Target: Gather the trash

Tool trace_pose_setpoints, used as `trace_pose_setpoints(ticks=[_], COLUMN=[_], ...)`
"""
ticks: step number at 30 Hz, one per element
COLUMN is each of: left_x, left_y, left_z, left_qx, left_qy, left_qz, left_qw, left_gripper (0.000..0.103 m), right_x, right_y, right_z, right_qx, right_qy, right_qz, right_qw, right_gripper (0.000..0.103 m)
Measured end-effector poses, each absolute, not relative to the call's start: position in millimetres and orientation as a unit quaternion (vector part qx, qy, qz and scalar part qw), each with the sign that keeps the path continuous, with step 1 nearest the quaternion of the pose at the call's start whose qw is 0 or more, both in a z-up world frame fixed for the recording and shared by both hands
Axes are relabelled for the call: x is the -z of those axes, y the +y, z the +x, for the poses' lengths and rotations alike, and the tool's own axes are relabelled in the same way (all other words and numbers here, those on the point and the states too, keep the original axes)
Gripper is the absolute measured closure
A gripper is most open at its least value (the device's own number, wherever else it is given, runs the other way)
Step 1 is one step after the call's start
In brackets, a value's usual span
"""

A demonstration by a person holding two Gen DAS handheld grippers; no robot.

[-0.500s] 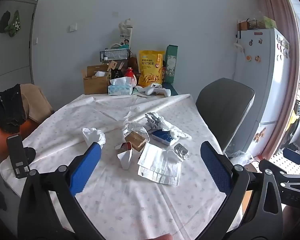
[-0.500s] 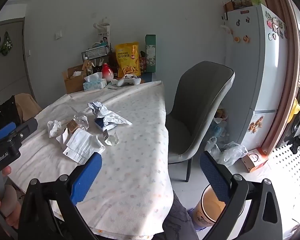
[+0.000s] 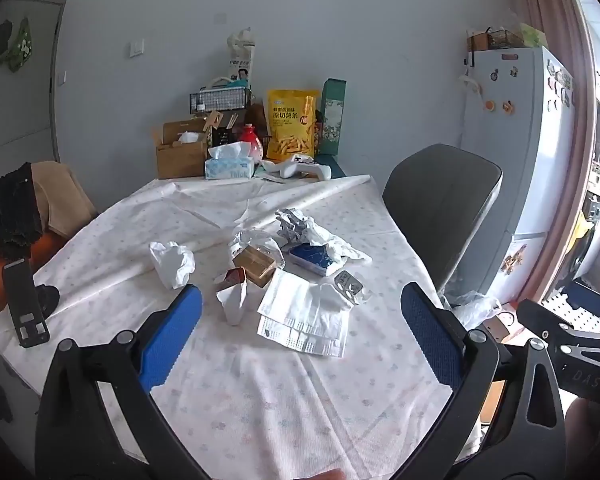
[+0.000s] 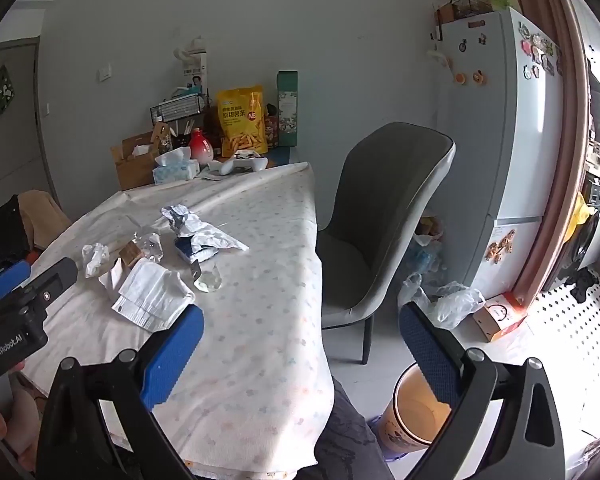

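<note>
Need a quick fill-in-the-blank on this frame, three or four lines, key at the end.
1. Both the left gripper and the right gripper have their jaws ____.
2. The snack bag at the far end of the table is coloured ____.
3. The bin stands on the ____.
4. The chair beside the table is ____ in colour.

Missing words: open; yellow; floor; grey

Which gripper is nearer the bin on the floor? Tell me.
Right. The right gripper hangs over the table's edge with the bin just below its right finger; the left gripper is over the tabletop, facing the trash.
</note>
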State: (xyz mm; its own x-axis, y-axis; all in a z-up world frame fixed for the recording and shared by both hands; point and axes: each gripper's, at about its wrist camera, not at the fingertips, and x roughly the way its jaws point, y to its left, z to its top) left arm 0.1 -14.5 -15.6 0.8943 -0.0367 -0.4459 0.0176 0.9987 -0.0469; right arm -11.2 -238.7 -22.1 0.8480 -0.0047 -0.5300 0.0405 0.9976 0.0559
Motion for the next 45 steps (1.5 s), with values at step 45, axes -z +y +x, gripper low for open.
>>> trace_pose_setpoints(ticks=[45], left_x=[10.0], left_y=[-11.5], left_z=[-1.5], left_qx=[0.009], left_qy=[0.221], left_qz=[-0.019], left_qw=[0.975], left_gripper=[0.004], right_x=[14.4], right_y=[-243.2], right_z=[-15.3], right_qx=[0.018], right_qy=[0.259], right_qz=[0.041], right_qw=[0.965], right_gripper=[0.007])
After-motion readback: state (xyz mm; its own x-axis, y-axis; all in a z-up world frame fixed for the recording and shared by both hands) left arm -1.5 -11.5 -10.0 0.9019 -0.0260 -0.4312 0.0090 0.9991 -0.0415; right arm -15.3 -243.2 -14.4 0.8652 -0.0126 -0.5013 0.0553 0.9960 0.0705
